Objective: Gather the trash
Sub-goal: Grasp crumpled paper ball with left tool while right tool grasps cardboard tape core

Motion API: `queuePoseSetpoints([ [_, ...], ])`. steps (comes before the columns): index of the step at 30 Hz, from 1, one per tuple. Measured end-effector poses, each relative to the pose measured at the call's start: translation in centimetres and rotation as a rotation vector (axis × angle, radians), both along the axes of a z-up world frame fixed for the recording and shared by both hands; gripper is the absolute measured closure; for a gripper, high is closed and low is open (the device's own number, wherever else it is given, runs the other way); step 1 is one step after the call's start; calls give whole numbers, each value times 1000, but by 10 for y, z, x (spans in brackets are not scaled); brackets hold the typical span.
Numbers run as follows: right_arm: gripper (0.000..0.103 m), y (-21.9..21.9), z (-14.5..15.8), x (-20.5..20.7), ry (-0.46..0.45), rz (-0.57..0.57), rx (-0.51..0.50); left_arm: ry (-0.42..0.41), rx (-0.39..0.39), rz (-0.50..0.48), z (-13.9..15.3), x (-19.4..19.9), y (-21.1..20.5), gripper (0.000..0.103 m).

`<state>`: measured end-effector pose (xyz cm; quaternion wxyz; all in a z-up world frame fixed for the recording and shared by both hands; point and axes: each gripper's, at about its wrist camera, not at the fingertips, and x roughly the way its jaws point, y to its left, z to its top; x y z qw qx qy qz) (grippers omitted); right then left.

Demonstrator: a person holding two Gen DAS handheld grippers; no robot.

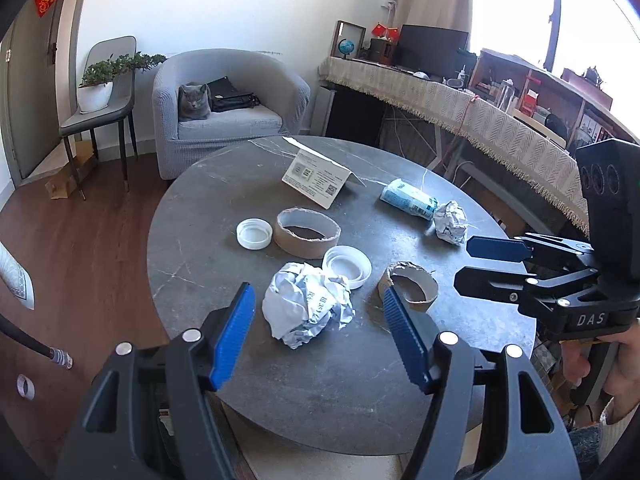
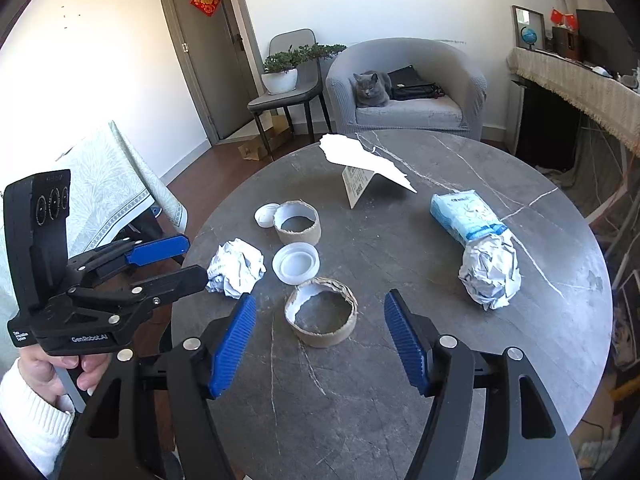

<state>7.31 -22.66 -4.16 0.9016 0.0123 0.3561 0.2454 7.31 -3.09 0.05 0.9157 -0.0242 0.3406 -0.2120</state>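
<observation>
Both tongs stand wide and empty. Left tongs [image 1: 318, 336] should straddle the paper ball [image 1: 307, 309] squarely; right tongs [image 2: 320, 338], the cardboard ring [image 2: 321, 312] at twelve o'clock.

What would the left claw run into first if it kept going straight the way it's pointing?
Most likely the crumpled paper ball, which sits on the table between the open left claw fingers' line. The white lid lies just behind it. Depth is hard to judge.

Both tools are standing wide with nothing between their blue pads: the left tool [image 1: 320, 338] at lower centre, the right tool [image 2: 320, 340] likewise, each gripped by a hand [image 2: 44, 372].
</observation>
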Motion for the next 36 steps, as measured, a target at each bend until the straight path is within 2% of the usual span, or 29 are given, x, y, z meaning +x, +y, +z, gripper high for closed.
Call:
queuePoseSetpoints([
  [5, 35, -7, -4, -4, 7, 19, -10, 8, 37, 25, -9, 6, -11, 33],
  [13, 35, -12, -13, -7, 23, 43, -34, 42, 20, 78, -19, 20, -10, 34],
  [15, 35, -10, -15, -8, 29, 55, -41, 54, 4, 83, -21, 22, -9, 36],
  [18, 35, -7, -19, -8, 32, 70, -53, 63, 8, 85, -22, 23, -10, 47],
  [22, 35, -2, -22, -9, 33, 80, -74, 54, 6, 79, -19, 20, -12, 49],
  [36, 35, 24, -27, 1, 23, 79, -147, 36, -20, 76, -5, 11, 5, 49],
])
